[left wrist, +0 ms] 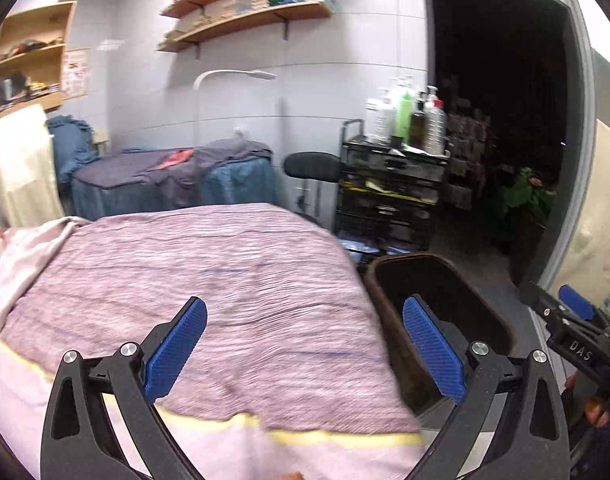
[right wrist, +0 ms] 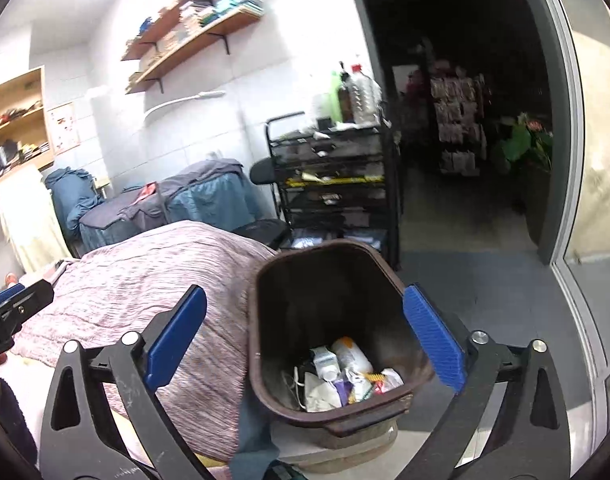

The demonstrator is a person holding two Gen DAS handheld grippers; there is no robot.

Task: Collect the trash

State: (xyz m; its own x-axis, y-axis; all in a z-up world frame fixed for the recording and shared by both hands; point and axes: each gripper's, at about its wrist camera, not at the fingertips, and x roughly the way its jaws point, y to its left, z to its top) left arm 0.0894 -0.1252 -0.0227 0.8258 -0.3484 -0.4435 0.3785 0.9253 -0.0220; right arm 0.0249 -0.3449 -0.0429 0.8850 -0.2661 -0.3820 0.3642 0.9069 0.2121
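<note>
Both wrist views face forward; share bed (left wrist: 209,264), bin (right wrist: 329,320).

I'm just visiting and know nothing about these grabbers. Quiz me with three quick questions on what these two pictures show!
1. True or false: the brown bin has trash in it.
2. What does the right gripper hold? A) a bottle B) nothing C) a cloth
3. Fill in: the bin stands beside a bed covered by a ____ blanket.

Key:
1. True: cartons and wrappers lie at the bottom.
2. B: its jaws are spread wide, as are those of the left gripper.
3. Pink.
</note>
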